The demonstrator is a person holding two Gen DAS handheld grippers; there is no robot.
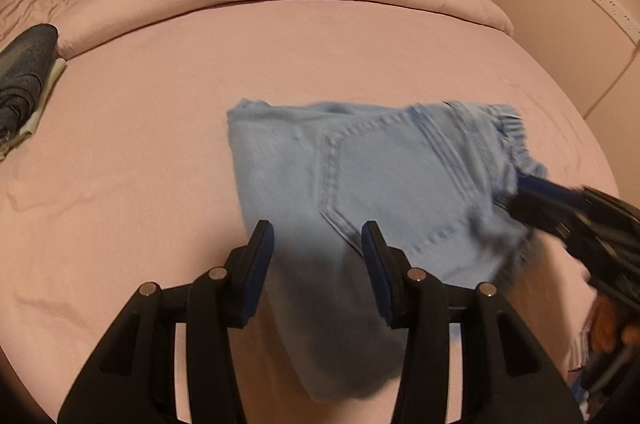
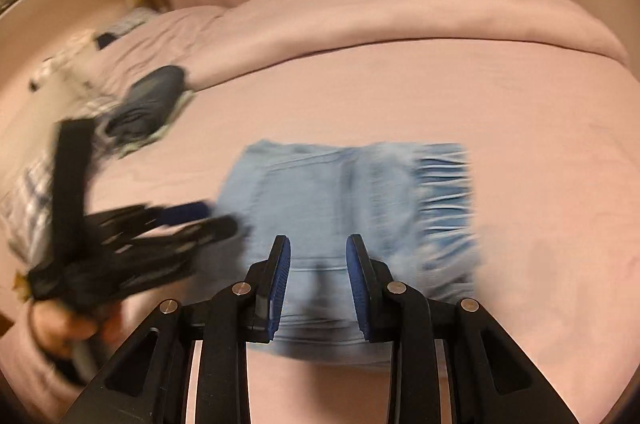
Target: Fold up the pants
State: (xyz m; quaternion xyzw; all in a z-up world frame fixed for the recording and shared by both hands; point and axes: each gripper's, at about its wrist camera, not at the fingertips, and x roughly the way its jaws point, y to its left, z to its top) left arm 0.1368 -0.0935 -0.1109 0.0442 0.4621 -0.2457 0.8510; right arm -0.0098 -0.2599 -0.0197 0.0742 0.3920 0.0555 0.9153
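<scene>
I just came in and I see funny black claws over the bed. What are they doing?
A person holds a claw-like gripper in each hand and is folding light blue jeans on a pink bed. The jeans lie folded into a small bundle. The left gripper and the right gripper both hover over them with jaws apart, gripping nothing. A darker folded garment sits off to one side.

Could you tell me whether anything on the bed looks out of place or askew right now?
Nothing stands out. The light blue pants lie folded into a compact bundle on the pink bed, and a dark folded garment sits apart near the far edge.
</scene>
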